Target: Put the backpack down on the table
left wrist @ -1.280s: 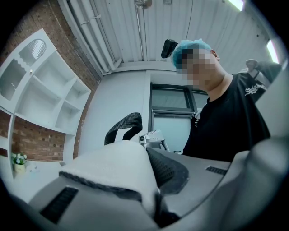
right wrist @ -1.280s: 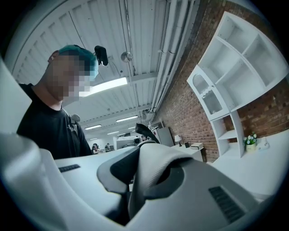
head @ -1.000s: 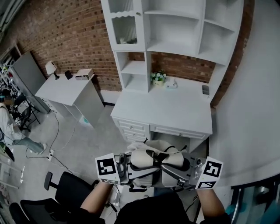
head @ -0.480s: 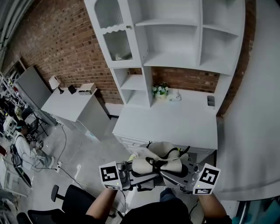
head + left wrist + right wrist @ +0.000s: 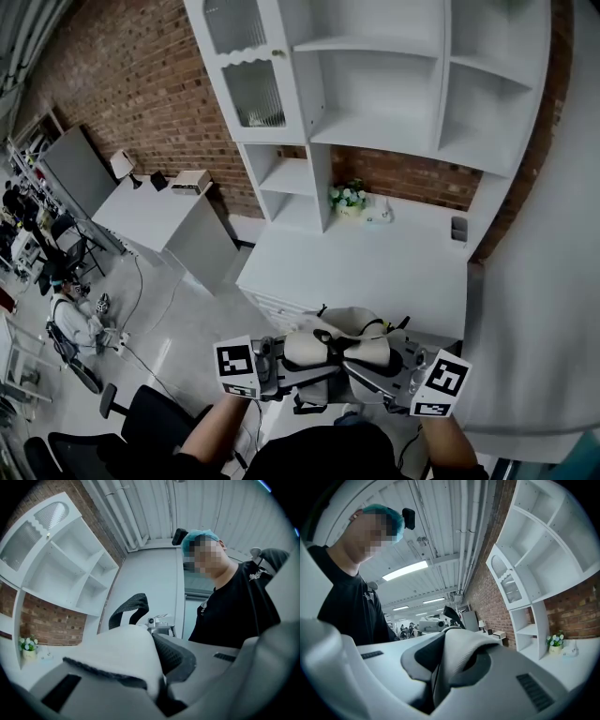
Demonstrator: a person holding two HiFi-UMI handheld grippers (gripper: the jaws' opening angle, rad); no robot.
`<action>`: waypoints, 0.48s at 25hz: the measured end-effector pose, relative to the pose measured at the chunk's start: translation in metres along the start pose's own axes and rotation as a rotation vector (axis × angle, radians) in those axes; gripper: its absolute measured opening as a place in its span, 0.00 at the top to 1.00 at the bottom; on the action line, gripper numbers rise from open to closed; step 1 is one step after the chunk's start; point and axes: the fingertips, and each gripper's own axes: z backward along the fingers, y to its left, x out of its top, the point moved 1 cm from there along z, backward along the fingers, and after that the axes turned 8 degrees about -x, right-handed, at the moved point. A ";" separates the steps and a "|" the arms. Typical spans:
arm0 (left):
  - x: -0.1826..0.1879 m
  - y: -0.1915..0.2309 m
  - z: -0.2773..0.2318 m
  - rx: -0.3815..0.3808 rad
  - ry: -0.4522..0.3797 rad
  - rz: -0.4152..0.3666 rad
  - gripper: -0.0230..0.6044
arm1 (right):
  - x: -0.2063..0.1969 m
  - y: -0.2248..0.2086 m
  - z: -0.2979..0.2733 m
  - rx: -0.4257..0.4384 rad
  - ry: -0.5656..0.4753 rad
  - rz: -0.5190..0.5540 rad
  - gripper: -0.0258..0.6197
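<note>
A cream backpack with black straps hangs between my two grippers, just in front of the white desk's near edge. My left gripper is shut on the backpack's left side. In the left gripper view its jaws pinch cream fabric and black mesh padding. My right gripper is shut on the backpack's right side. The right gripper view shows the cream fabric folded and squeezed in that gripper. The backpack's underside is hidden.
A white hutch with shelves stands on the desk's back. A small flower pot and a dark object sit at the rear. A second white desk is left, a black chair near left, a white wall right.
Both grippers and the backpack have moved forward toward the desk. The backpack was in front of the drawers and is now at the desktop's near edge. The grips are unchanged.
</note>
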 end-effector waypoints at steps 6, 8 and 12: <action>-0.008 0.017 -0.007 -0.002 0.012 0.008 0.89 | -0.007 -0.019 0.004 0.012 -0.018 -0.014 0.89; -0.011 0.024 -0.009 -0.001 0.017 0.009 0.89 | -0.010 -0.026 0.005 0.023 -0.013 -0.012 0.89; -0.012 0.038 -0.005 0.015 0.016 0.001 0.89 | -0.010 -0.039 -0.002 0.043 0.010 0.002 0.89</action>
